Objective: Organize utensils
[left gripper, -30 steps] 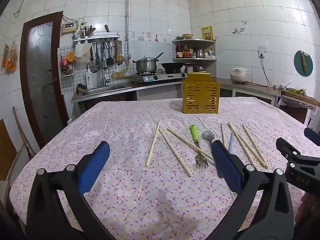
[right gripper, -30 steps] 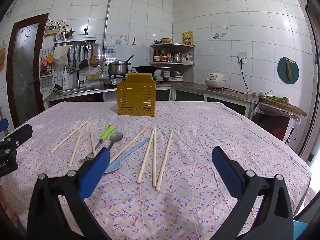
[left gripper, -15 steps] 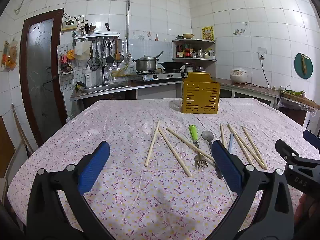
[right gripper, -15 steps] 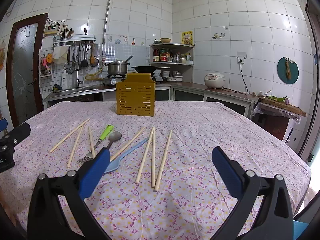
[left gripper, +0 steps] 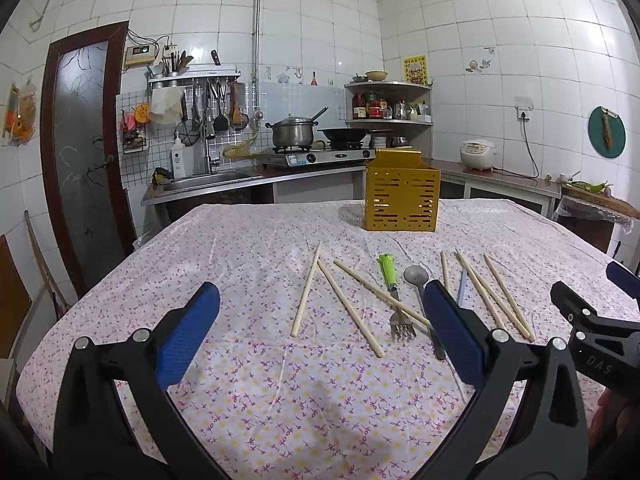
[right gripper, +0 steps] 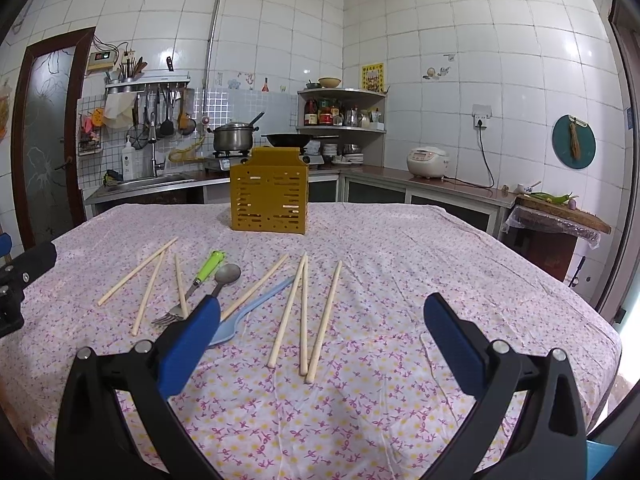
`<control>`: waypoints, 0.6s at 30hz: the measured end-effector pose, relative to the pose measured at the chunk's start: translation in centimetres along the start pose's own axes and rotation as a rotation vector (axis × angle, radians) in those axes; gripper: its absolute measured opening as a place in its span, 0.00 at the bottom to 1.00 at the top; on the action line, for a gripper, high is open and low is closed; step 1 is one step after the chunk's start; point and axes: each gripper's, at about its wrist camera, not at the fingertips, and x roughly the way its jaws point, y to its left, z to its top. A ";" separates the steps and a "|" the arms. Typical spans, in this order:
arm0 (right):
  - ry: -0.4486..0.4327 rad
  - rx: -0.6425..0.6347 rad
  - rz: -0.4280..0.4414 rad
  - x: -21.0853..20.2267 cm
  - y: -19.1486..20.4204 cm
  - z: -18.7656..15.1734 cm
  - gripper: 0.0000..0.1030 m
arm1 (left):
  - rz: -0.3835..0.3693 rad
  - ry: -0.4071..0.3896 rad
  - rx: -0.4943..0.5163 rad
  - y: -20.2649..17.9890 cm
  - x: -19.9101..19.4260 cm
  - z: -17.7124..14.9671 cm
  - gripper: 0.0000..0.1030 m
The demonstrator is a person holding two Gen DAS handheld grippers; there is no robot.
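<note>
Both my grippers hang above the floral tablecloth (right gripper: 400, 280), empty: left gripper (left gripper: 320, 328) jaws wide, right gripper (right gripper: 320, 332) wide too. Yellow slotted metal utensil holder (right gripper: 269, 204) stands at 12 o'clock, well apart. Light wooden chopsticks (right gripper: 304, 308) lie loose ahead of the right gripper, more at 10. Green-handled metal fork (left gripper: 392, 292) and steel spoon (left gripper: 418, 284) lie side by side; pale blue plastic utensil (right gripper: 256, 306), probably a spoon, half hidden. Chopsticks look light, stiff and likely to roll; I'd pinch mid-shaft. Fork: take the grippy handle.
</note>
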 end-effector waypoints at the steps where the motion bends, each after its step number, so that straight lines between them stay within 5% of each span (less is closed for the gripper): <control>1: -0.002 -0.001 -0.001 0.0 0.0 0.0 0.96 | 0.000 0.000 0.001 0.0 0.0 0.0 0.95; 18: -0.001 -0.007 -0.003 0.0 -0.2 -0.1 0.96 | 0.002 0.001 0.000 -0.1 0.0 0.1 0.95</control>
